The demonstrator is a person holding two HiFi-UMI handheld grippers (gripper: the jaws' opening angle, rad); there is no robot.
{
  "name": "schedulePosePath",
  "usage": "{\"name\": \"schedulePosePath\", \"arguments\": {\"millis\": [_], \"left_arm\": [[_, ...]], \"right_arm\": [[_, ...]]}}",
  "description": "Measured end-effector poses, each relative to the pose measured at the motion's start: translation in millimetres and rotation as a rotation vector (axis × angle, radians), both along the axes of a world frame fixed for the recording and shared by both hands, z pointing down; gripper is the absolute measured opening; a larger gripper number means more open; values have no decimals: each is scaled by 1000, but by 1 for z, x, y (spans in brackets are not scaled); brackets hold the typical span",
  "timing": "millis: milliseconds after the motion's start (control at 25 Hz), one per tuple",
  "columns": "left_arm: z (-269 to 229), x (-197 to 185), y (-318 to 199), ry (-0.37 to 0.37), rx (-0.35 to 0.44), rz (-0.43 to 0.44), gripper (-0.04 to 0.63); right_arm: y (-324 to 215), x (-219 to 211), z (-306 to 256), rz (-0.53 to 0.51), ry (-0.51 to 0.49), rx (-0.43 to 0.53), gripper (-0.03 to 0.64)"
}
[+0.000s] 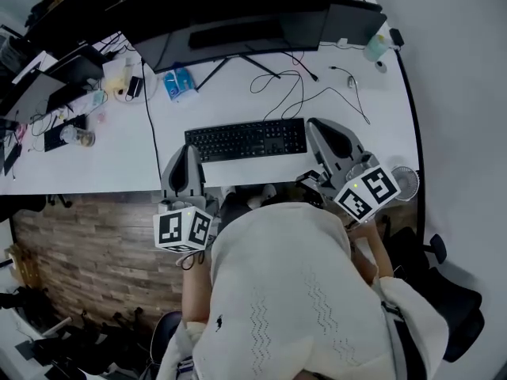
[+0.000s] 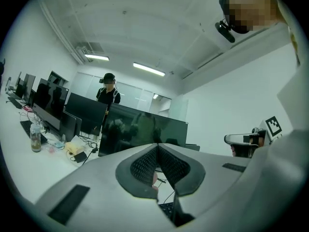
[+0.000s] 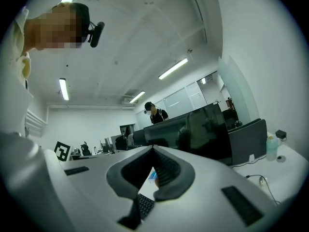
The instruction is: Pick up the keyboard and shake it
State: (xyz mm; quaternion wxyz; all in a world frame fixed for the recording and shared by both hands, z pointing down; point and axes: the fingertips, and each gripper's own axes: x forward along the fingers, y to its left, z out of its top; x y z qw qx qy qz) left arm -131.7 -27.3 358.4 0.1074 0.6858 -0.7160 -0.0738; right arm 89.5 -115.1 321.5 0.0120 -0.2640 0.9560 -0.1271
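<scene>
The black keyboard (image 1: 245, 139) lies flat on the white desk (image 1: 119, 161), in front of the big monitor. My left gripper (image 1: 188, 150) hovers off its left end and my right gripper (image 1: 315, 123) off its right end. Both point level toward the monitors. In the left gripper view the jaws of the left gripper (image 2: 157, 145) meet at the tip with nothing between them, and a corner of the keyboard (image 2: 168, 209) shows below. The right gripper (image 3: 153, 148) also has its jaws together and empty, with the keyboard (image 3: 144, 204) underneath.
A wide dark monitor (image 1: 238, 14) stands behind the keyboard, with loose cables (image 1: 293, 81) and a blue pack (image 1: 179, 83) near its stand. A bottle (image 1: 79, 137) sits at the left and a small fan (image 1: 405, 182) at the right edge. Another person (image 2: 108, 88) stands beyond the monitors.
</scene>
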Motion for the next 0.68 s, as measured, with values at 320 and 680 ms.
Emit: {"name": "schedulePosePath", "arguments": {"millis": [320,680], "left_arm": [[-6,1,8,8,17,-33,15],[-11,-3,10,18,34,-59,15]], "right_arm": [[-2,8,-16,11,-33,23,0],[-14,11,-20,18,-31,34,0]]}}
